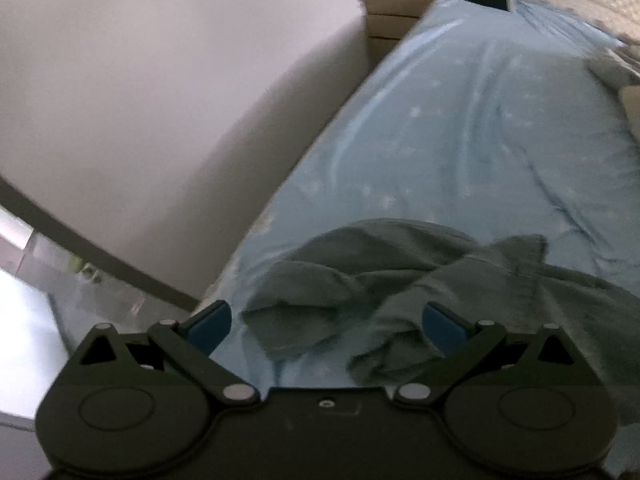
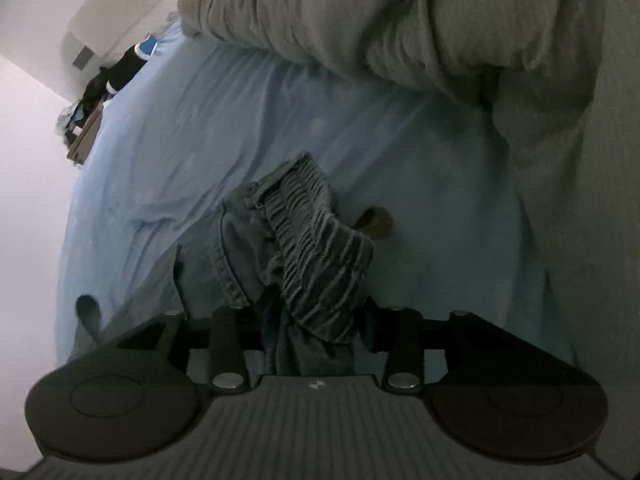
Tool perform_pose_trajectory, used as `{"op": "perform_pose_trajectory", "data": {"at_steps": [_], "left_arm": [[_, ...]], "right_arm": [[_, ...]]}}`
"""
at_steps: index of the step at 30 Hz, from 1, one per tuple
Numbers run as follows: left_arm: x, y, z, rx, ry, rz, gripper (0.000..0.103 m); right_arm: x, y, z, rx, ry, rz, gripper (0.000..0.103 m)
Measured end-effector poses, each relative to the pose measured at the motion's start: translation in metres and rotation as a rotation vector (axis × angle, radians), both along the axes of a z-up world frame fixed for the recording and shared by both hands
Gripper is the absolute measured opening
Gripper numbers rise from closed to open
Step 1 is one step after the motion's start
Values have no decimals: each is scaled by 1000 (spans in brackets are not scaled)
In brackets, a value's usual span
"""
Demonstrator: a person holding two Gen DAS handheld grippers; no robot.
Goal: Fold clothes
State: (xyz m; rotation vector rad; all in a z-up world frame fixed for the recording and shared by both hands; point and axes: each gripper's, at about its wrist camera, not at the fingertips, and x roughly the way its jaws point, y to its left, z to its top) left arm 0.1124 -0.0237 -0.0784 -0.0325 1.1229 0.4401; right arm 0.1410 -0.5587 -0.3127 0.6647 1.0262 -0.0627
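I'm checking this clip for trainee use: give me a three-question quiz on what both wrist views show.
1. True or false: the left hand-held gripper is shut on cloth.
2. What does the right hand-held gripper hold? A) grey blanket B) denim garment C) nothing
3. Fill in: the clothes lie on a light ___ bedsheet.

Key: 1 false, its jaws are open above the grey-green garment; 2 B; 3 blue.

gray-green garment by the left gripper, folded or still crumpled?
Crumpled. The gray-green garment lies bunched in loose, uneven folds on the blue bedsheet, no flat edges, in front of the open left gripper.
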Motion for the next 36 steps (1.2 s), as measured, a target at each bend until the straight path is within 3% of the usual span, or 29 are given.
{"op": "perform_pose_trajectory", "data": {"at_steps": [3,8,11,16,22,29,31,33,34,36], "left_arm": [[1,29,-8,-18,8,36,102],[2,77,-21,-47,21,97,101],[2,105,-29,-64,30,133,95],[3,157,-57,-120,60,158,91],[-2,199,-110,-152,120,36,83],[-7,228,-181,-220,153,-152,69],[-4,232,-199,-202,153,-199,65],[2,234,-218,-135,162,-239,55],[5,237,-227,-135,172,-248,53],[10,244,-236,-148,165,-260,36]], "right_arm": [[-3,-3,15,-39,16,16,58],[-32,-5,57,-169,-12,-6,58],[-43,7,76,-235,-46,-15,58],[-48,45,112,-237,-102,6,58],[-37,131,129,-160,-58,42,58],[-28,222,149,-244,19,193,58],[-30,236,157,-265,36,213,58],[-29,253,164,-289,47,234,58],[-30,260,168,-300,51,244,58],[-27,275,174,-320,57,263,58]]}}
